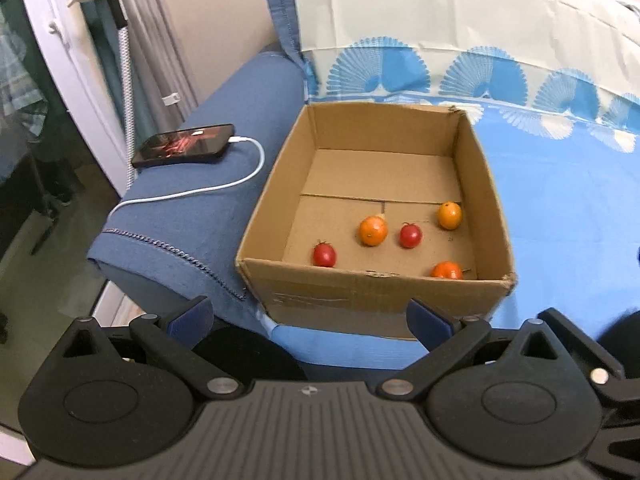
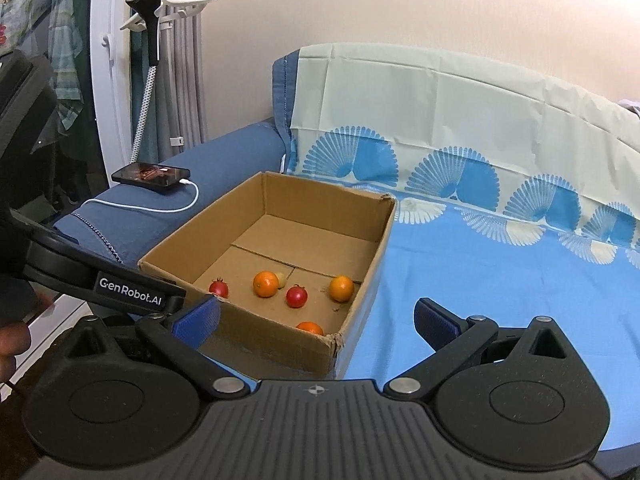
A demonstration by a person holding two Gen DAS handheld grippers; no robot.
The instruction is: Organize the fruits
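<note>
An open cardboard box (image 1: 368, 292) (image 2: 280, 344) sits on a blue sheet. Inside lie two small red fruits (image 1: 324, 255) (image 1: 411, 236) (image 2: 219, 288) (image 2: 296, 296) and three orange ones (image 1: 373, 231) (image 1: 449, 215) (image 1: 447, 270) (image 2: 265, 283) (image 2: 341, 288) (image 2: 309, 328). A pale fruit (image 2: 281, 279) peeks from behind one orange. My left gripper (image 1: 312, 316) is open, in front of the box's near wall, holding nothing. My right gripper (image 2: 316, 320) is open too, at the box's near right corner, and is empty. The left gripper's body (image 2: 132, 292) shows at the left of the right wrist view.
A phone (image 1: 184, 145) (image 2: 152, 173) on a white charging cable (image 1: 224, 188) lies on the blue sofa arm (image 1: 200, 216) left of the box. A patterned cover (image 2: 460, 128) drapes the backrest. The blue sheet (image 2: 480, 280) stretches right of the box. A steamer stand (image 2: 150, 40) is by the wall.
</note>
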